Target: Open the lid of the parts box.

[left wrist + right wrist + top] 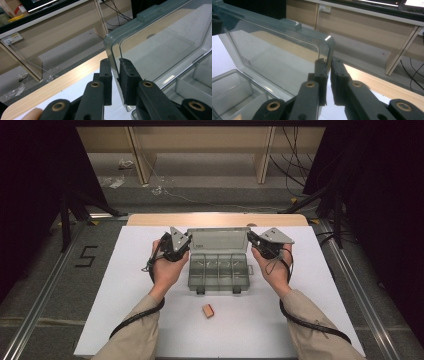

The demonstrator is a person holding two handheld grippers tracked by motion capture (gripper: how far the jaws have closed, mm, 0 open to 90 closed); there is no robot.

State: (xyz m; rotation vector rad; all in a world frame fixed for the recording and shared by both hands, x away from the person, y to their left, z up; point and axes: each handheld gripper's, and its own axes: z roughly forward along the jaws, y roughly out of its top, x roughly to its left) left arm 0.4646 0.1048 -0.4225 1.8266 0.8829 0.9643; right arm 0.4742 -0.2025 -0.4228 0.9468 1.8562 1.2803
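A person sits at a desk (135, 285) covered in white, a gripper in each hand. On the floor to the left, a black "5" (86, 256) is marked. The left gripper (181, 245) pinches the left side edge of a clear plastic organizer box's lid (218, 240); in the left gripper view its jaws sit narrow, one on each face of the lid wall (115, 62). The organizer box (219, 270) lies at the desk's middle, its lid standing roughly upright and its divided compartments empty. A small tan block (208, 310) lies on the desk nearer the person, apart from the box. The right gripper (254, 240) clamps the lid's right edge (329, 53) the same way. The step looks like swinging the lid on its hinge; whether opening or closing cannot be told. The next move calls for both hands moving evenly. A small mark on the lid (246, 61) is too faint to read.
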